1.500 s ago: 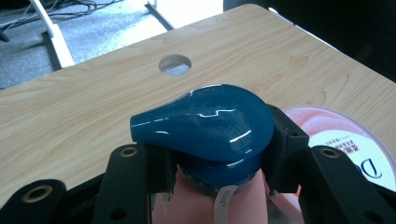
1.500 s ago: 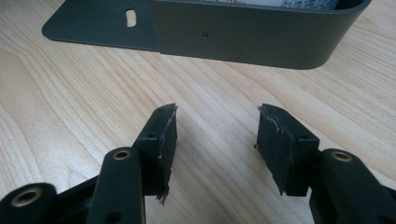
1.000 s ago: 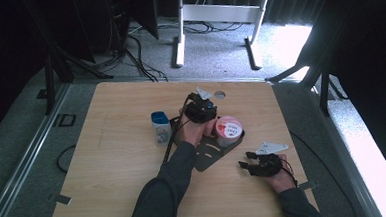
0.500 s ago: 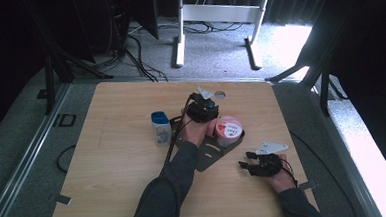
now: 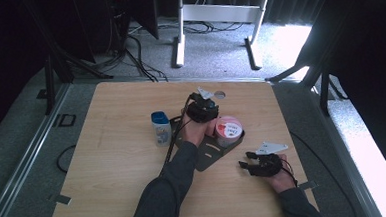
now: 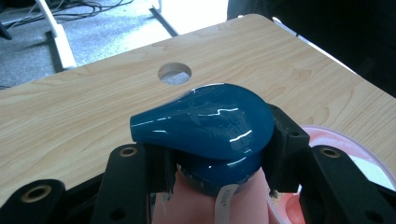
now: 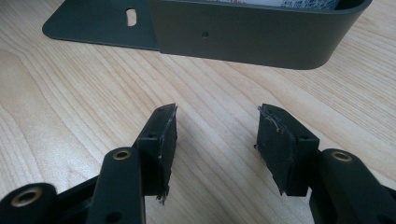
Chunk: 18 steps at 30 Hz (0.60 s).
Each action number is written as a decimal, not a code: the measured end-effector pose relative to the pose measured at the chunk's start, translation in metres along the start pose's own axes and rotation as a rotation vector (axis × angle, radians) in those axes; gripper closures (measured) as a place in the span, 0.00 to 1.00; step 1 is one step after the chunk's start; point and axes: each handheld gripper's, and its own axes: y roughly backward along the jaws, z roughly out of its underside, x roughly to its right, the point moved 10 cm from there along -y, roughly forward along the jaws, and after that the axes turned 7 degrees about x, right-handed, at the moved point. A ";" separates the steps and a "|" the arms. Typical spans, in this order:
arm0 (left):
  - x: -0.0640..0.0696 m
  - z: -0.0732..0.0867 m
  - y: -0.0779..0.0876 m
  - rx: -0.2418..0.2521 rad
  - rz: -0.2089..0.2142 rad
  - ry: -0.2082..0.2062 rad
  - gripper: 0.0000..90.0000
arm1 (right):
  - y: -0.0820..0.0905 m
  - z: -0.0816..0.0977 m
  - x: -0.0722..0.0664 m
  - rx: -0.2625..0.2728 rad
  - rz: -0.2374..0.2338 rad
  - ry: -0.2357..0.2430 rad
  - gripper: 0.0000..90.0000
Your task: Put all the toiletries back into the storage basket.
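A blue pump cap [image 6: 210, 126] atop a pink bottle [image 6: 205, 200] is clenched between the jaws of the left gripper [image 5: 202, 109]. A pink-lidded tub [image 5: 228, 130] is seated just beside it in a dark metal bracket [image 7: 243, 32]. The right gripper [image 7: 215, 140] is held released, jaws apart, low over the wooden table [image 5: 113, 157], near that bracket. A blue-capped container [image 5: 161, 127] is stood beyond the left gripper.

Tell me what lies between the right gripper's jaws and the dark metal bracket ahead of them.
Nothing: the right gripper view shows bare wooden table between the right gripper and the bracket.
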 end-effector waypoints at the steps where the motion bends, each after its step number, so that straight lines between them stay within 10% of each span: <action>1: 0.000 0.000 0.000 0.000 0.003 -0.002 0.58 | 0.000 0.000 0.000 0.000 0.000 0.000 0.52; 18: 0.000 0.006 0.009 -0.019 0.048 -0.005 0.43 | 0.000 0.000 0.000 0.000 0.000 -0.002 0.52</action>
